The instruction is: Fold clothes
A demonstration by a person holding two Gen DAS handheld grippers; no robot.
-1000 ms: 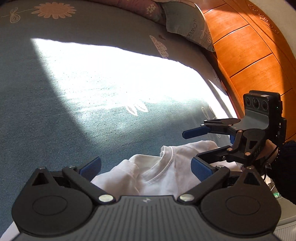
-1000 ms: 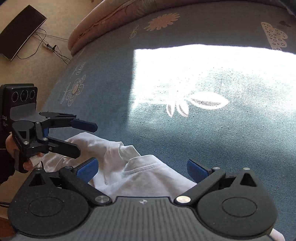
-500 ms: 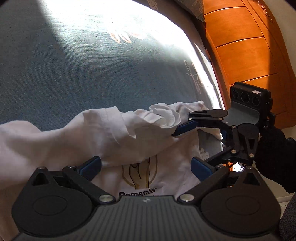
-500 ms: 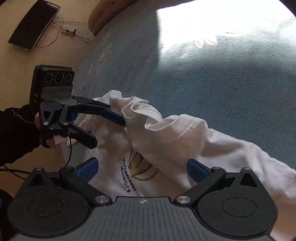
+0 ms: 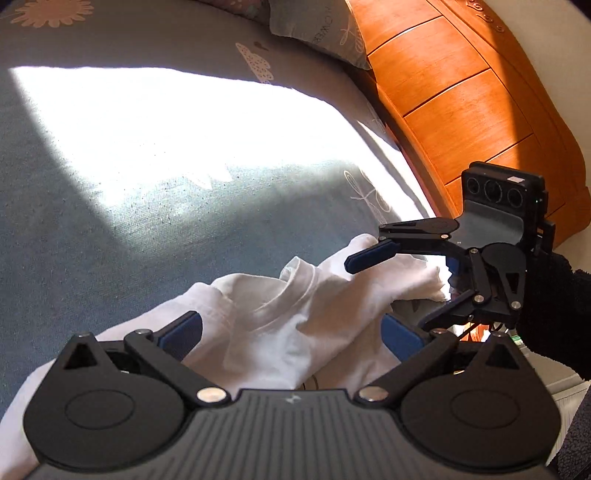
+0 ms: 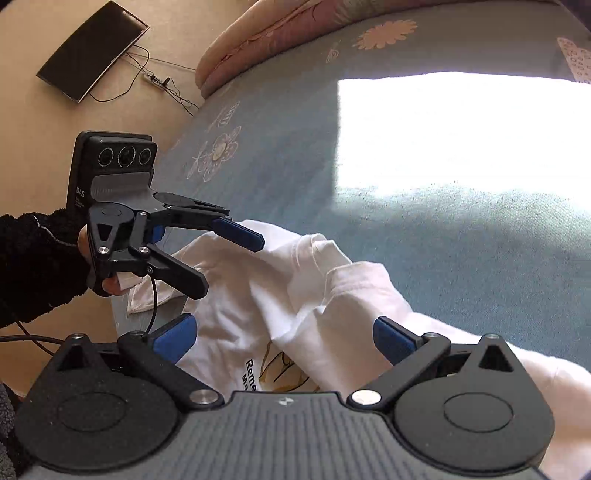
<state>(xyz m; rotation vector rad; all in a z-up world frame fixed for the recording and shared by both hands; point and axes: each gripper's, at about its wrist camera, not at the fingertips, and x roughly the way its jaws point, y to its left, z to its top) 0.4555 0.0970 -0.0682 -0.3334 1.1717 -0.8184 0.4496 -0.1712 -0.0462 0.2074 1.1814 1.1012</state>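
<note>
A white T-shirt (image 5: 295, 317) lies crumpled on the blue flowered bed cover (image 5: 110, 229), collar up. Its printed front (image 6: 273, 369) shows in the right wrist view. My left gripper (image 5: 291, 332) is open, with its blue pads on either side of the shirt's collar area and nothing pinched. Seen from the right wrist view, the left gripper (image 6: 232, 266) hovers open over the shirt's left edge. My right gripper (image 6: 284, 338) is open above the print; from the left wrist view the right gripper (image 5: 388, 291) spreads over the shirt's right shoulder.
An orange wooden headboard (image 5: 461, 92) runs along the bed's right side, with a pillow (image 5: 314, 29) at its top. A bright sun patch (image 5: 184, 122) covers the middle of the bed. A dark flat panel (image 6: 92, 55) and cables (image 6: 155, 79) lie on the floor to the left. Black sleeves (image 6: 33, 266) hold both grippers.
Half a second ago both cameras tilted down close over the shirt, the right gripper's finger against a fold. Both have lifted and tilted back up. Both grippers stayed open.
</note>
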